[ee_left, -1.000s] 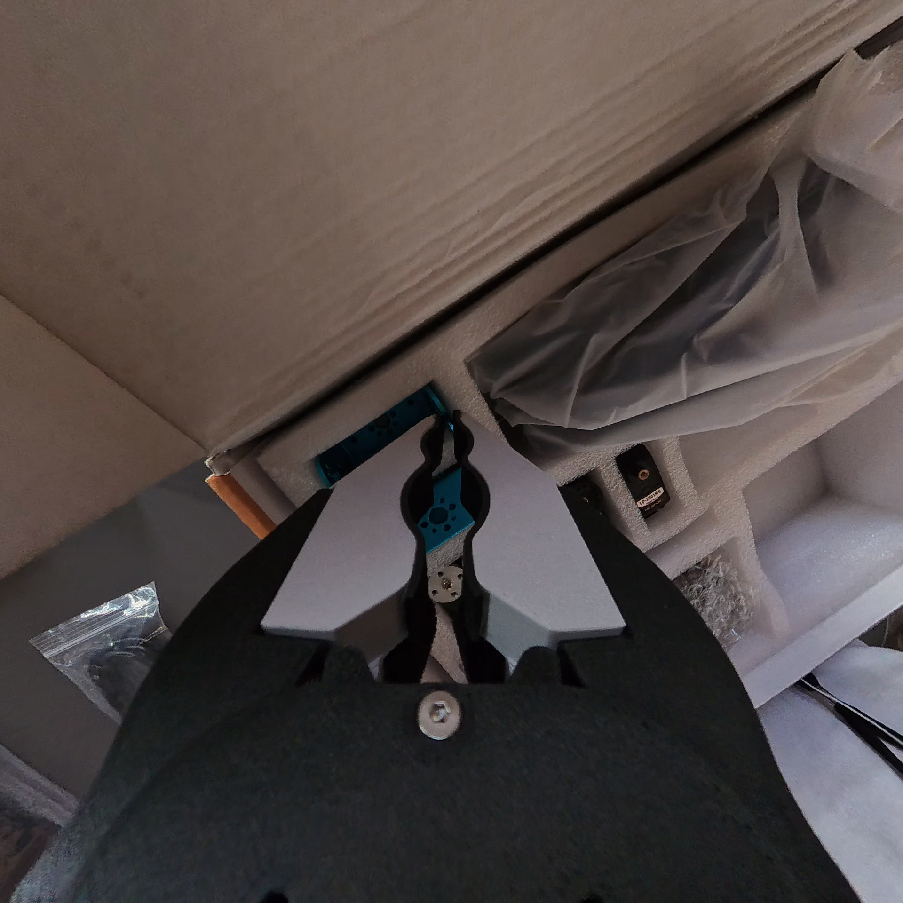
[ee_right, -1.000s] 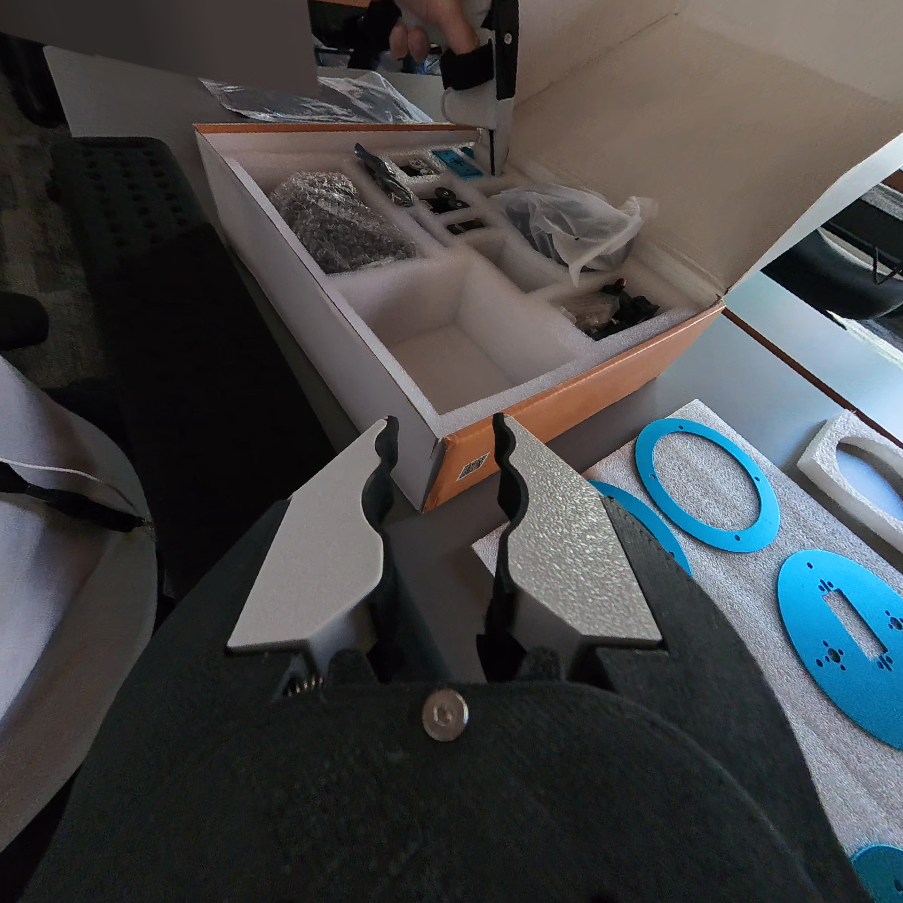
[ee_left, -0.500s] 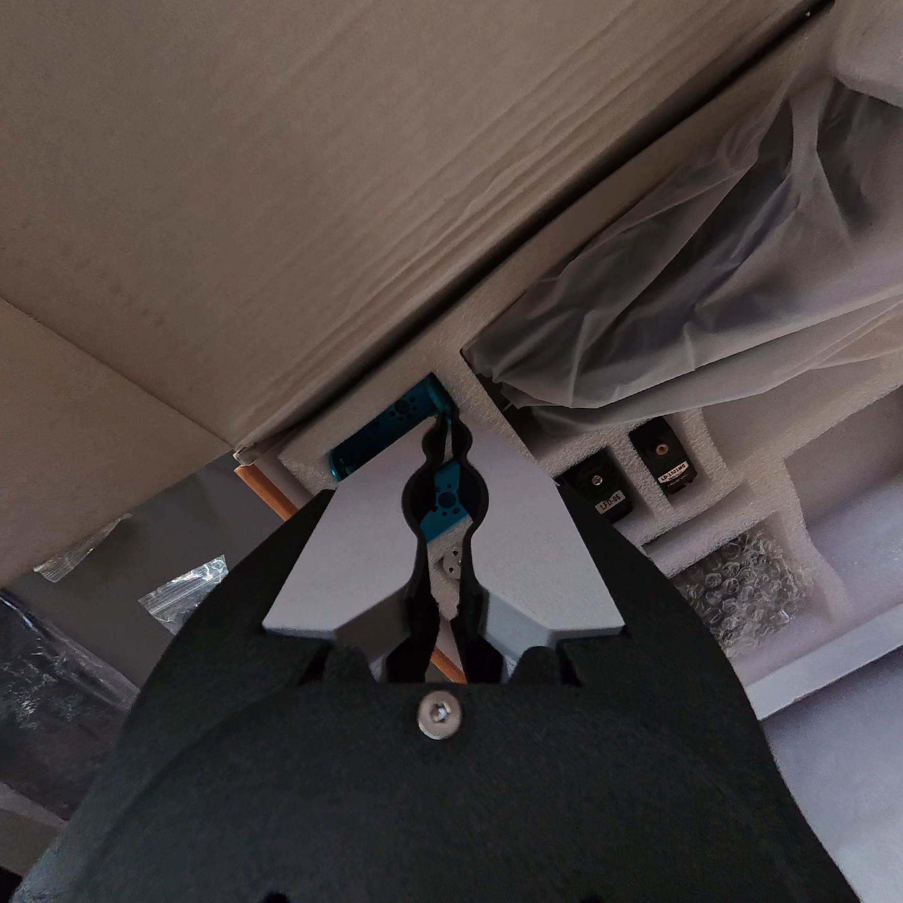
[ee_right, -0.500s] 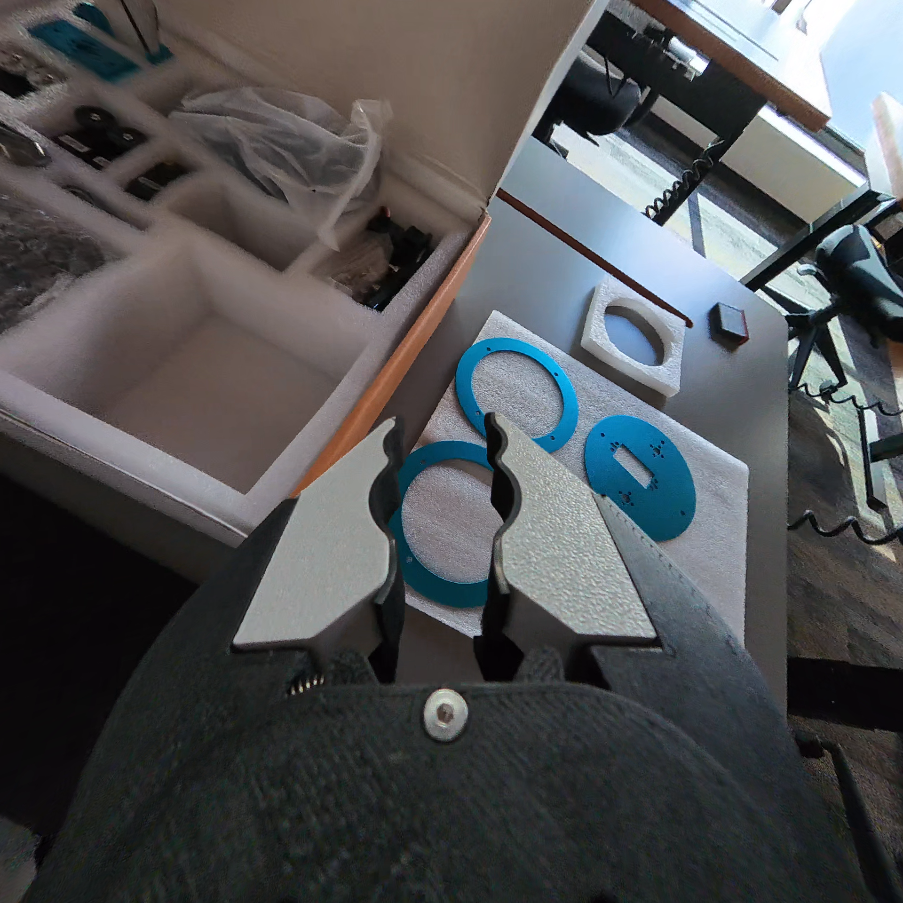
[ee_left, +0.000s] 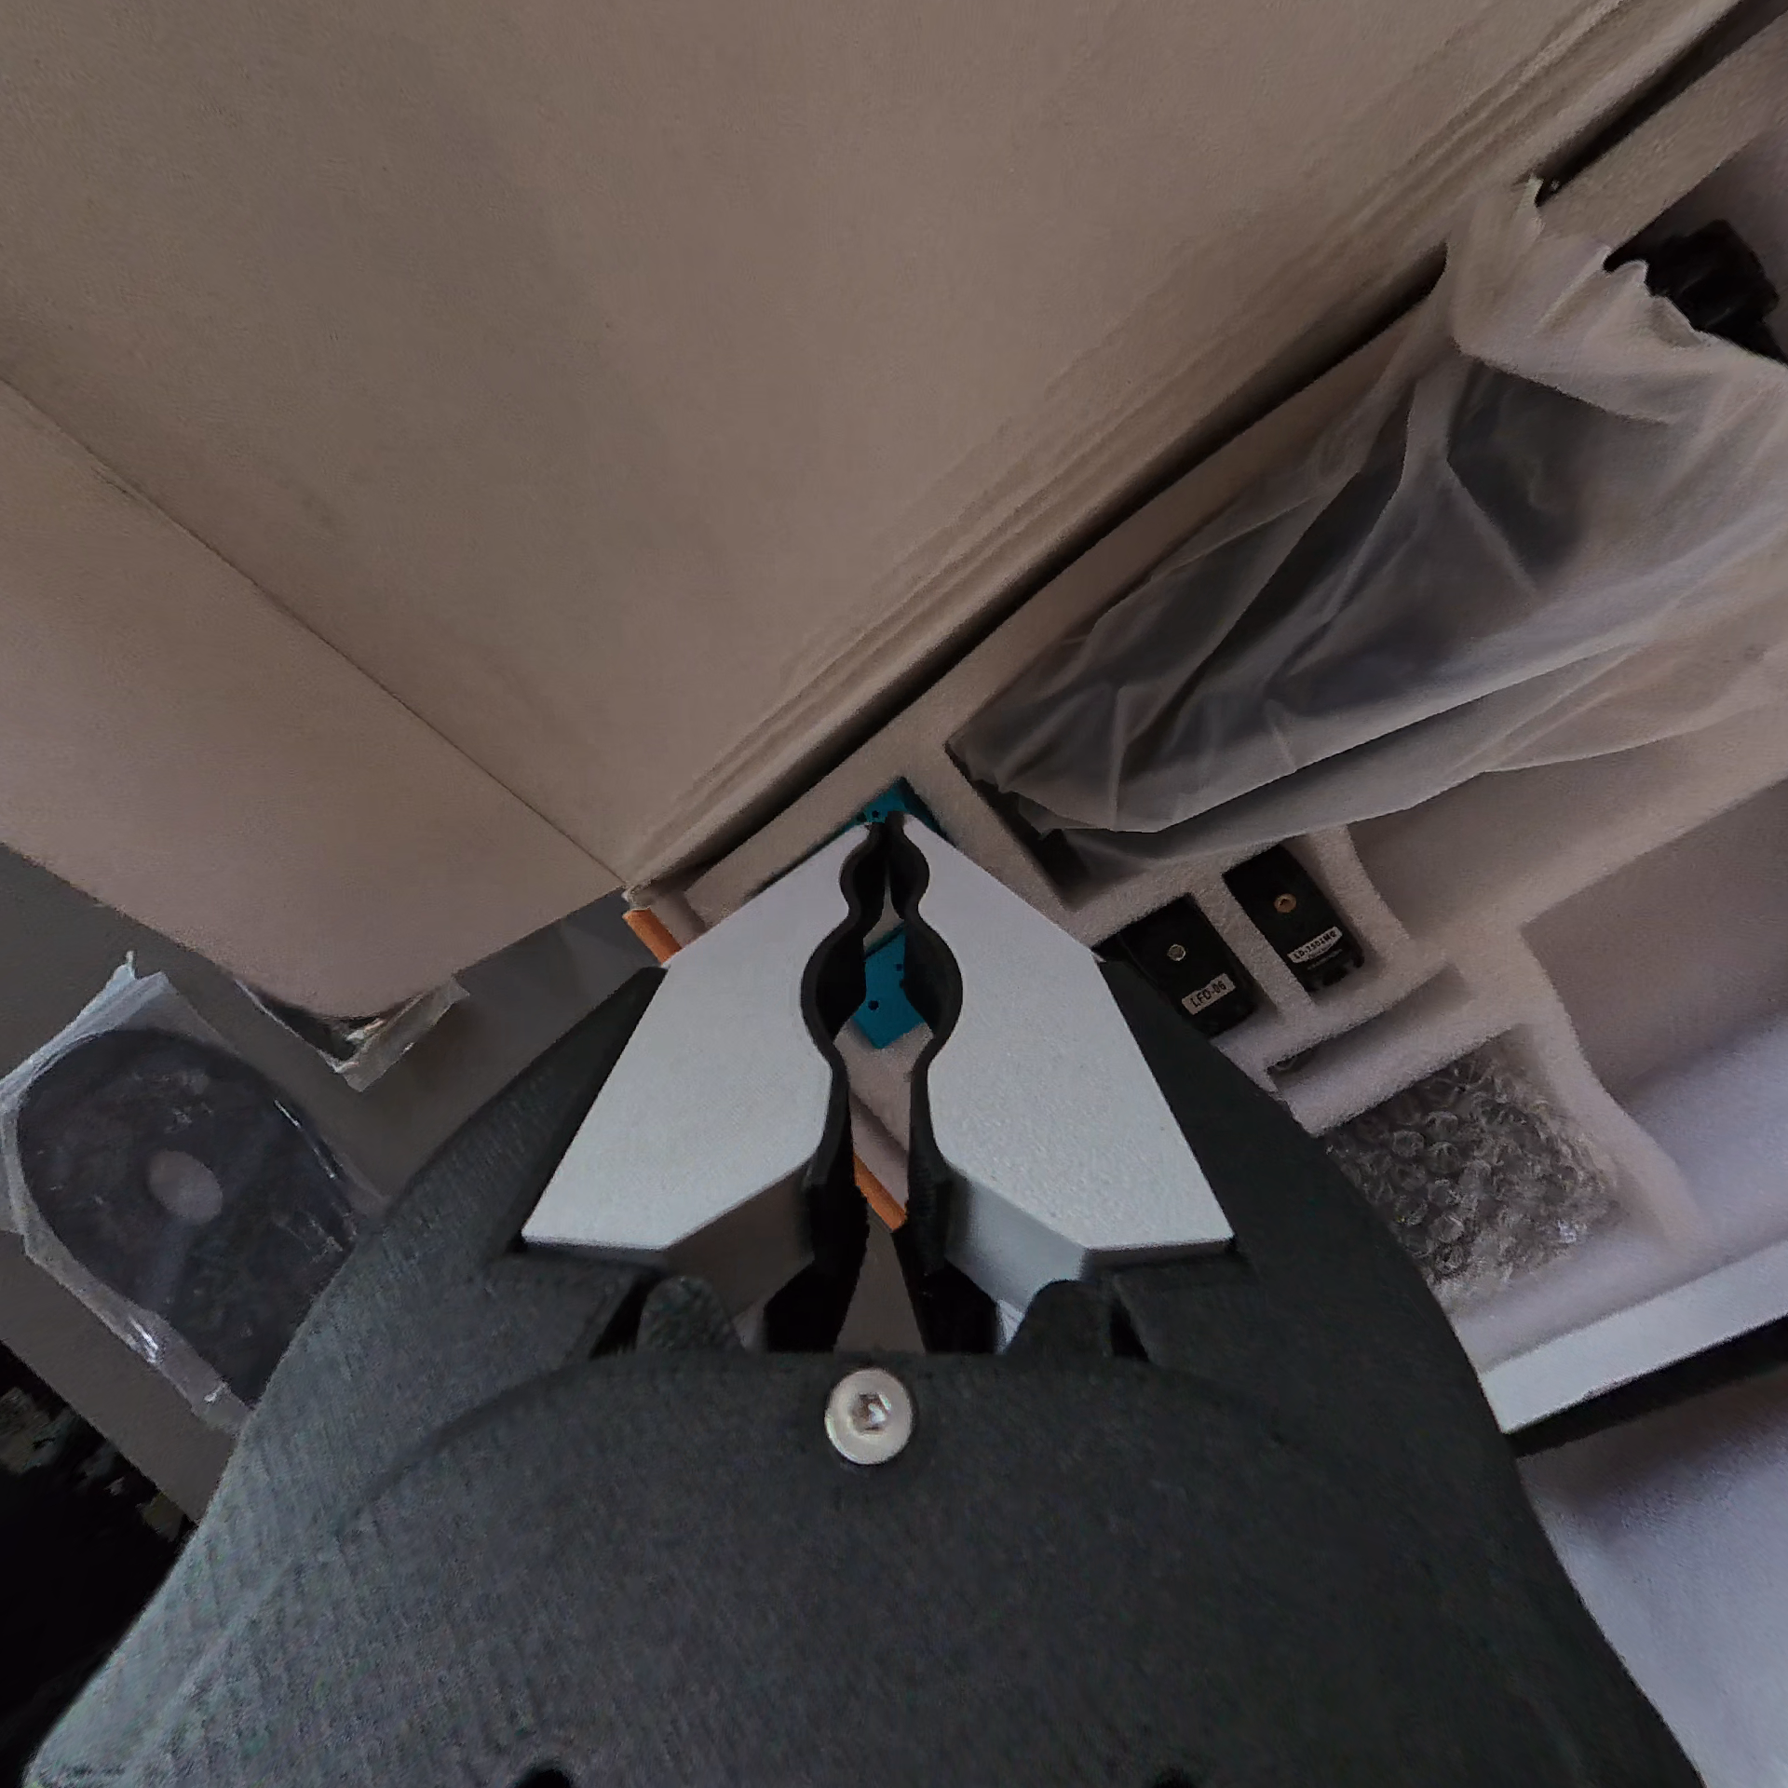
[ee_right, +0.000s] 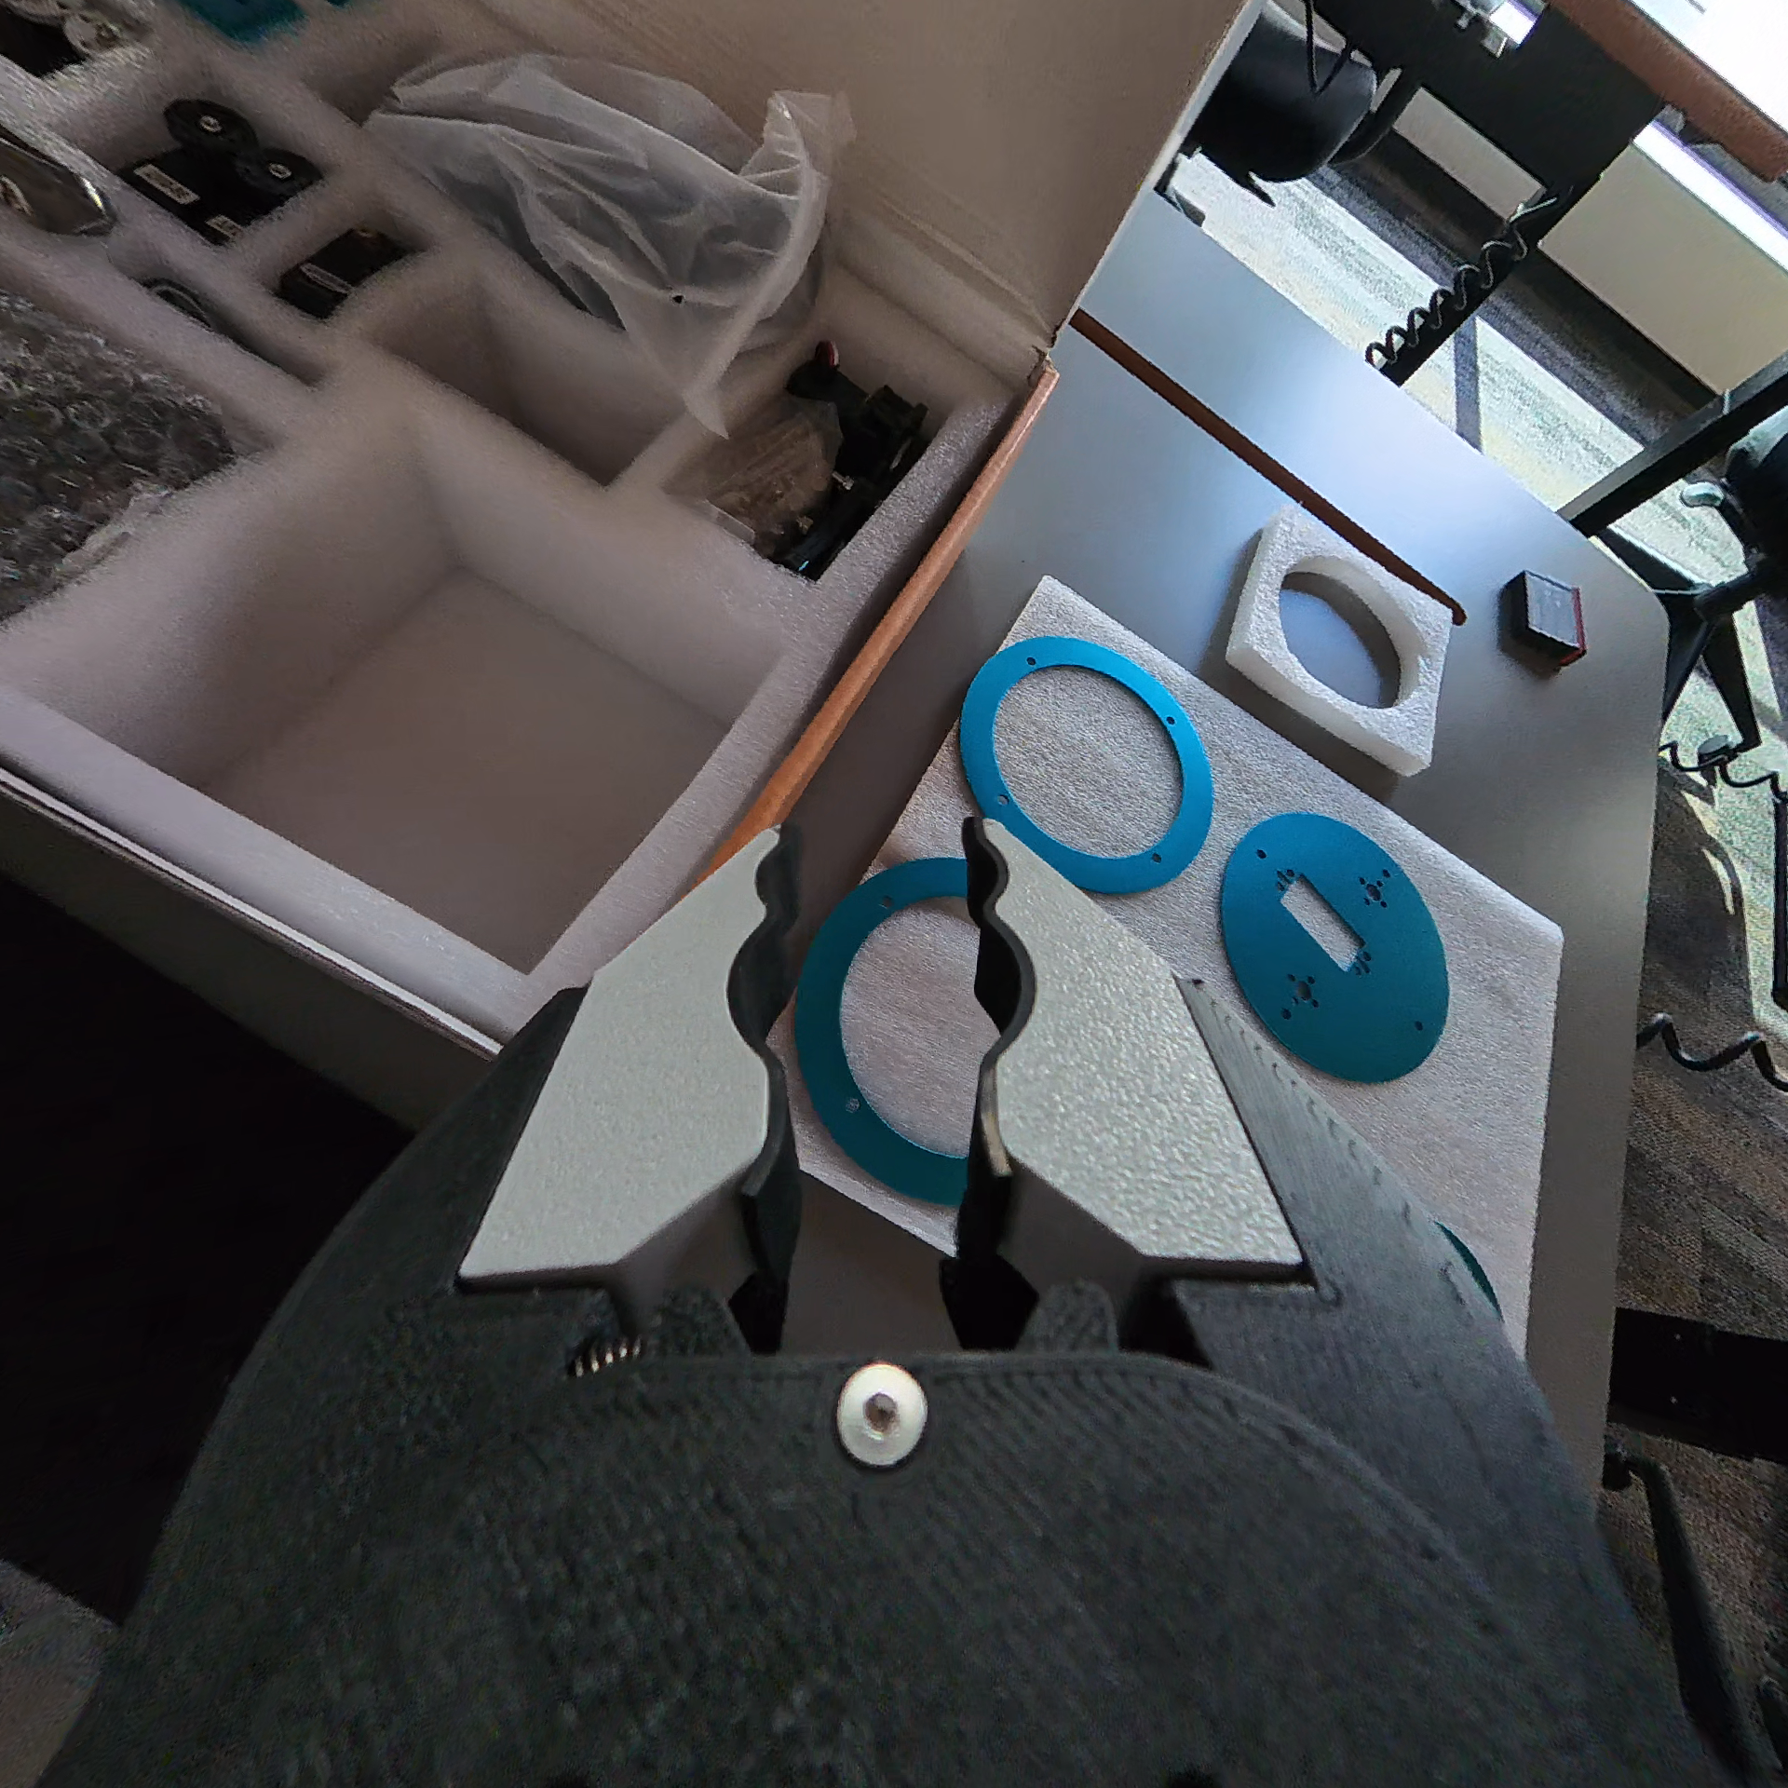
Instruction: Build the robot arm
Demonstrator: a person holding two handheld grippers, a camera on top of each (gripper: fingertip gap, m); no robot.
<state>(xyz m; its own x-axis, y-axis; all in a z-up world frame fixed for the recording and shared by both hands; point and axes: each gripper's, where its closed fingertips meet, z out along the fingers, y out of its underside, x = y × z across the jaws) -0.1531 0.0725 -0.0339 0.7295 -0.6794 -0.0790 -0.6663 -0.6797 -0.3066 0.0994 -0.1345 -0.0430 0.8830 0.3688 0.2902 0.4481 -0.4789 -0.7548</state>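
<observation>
My left gripper [ee_left: 885, 832] is shut on a small blue metal bracket [ee_left: 885, 997], which shows through the gap between the jaws. It is at the far corner of the white foam insert [ee_left: 1016, 764], under the raised cardboard lid [ee_left: 677, 387]. My right gripper [ee_right: 879, 837] is open and empty. It hovers over a blue ring [ee_right: 822, 1016] lying on a white foam sheet [ee_right: 1451, 1113]. A second blue ring [ee_right: 1084, 764] and a blue disc with a rectangular cutout [ee_right: 1335, 943] lie beyond it on the same sheet.
The open box [ee_right: 871, 658] holds a bare foam compartment [ee_right: 435, 774], a plastic bag [ee_right: 619, 193], black servos [ee_left: 1200, 968] and bubble wrap [ee_left: 1461, 1161]. A white foam square with a round hole [ee_right: 1340, 643] and a small black block [ee_right: 1548, 619] sit on the grey table [ee_right: 1209, 416]. My hands' fingertips stand some 35 centimeters from each other. From my left tips it is roughly 6 centimeters to the white foam insert [ee_left: 1016, 764]; from my right, 30 centimeters. It turns up in the right wrist view [ee_right: 438, 56] as well.
My right gripper has swung right, from facing the box corner to above the blue rings, and stays open. My left gripper has drawn back a little with the blue bracket.
</observation>
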